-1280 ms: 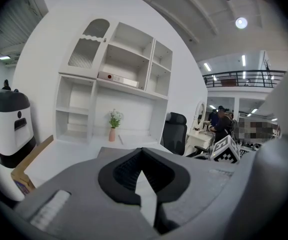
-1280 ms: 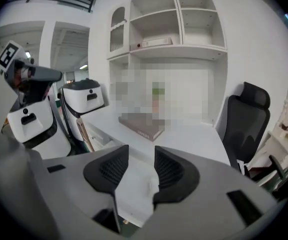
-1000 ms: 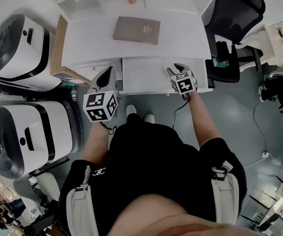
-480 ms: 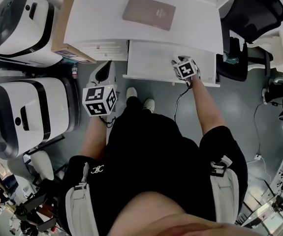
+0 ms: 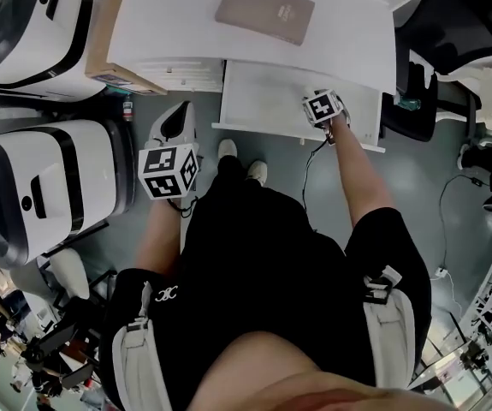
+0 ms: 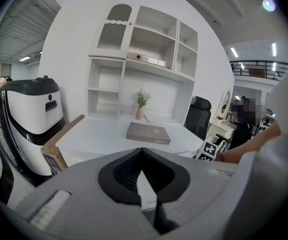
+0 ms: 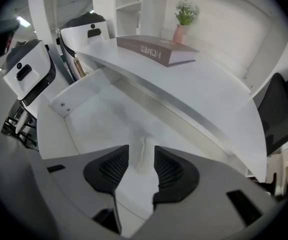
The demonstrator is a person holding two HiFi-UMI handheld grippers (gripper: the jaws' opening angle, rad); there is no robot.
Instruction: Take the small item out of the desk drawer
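Note:
The white desk drawer [image 5: 263, 92] stands pulled out under the desktop. My right gripper [image 5: 314, 99] hangs over its right front part, jaws open. In the right gripper view the open right gripper [image 7: 141, 148] looks down at the drawer floor [image 7: 98, 114], where a small pale shape [image 7: 138, 158] lies between the pads; I cannot make out what it is. My left gripper [image 5: 180, 115] is held over the floor left of the drawer. Seen from its own view, the left gripper [image 6: 145, 184] is shut and empty.
A brown book [image 5: 264, 11] lies on the desktop, with a small potted plant [image 6: 141, 104] behind it. A cardboard box [image 5: 100, 37] and two white machines [image 5: 32, 195] stand to the left. A black office chair [image 5: 438, 24] is at the right.
My right gripper has moved forward from the drawer's front edge to over its inside. The head view has shifted, so the desk sits higher in the picture. The left gripper stays left of the drawer.

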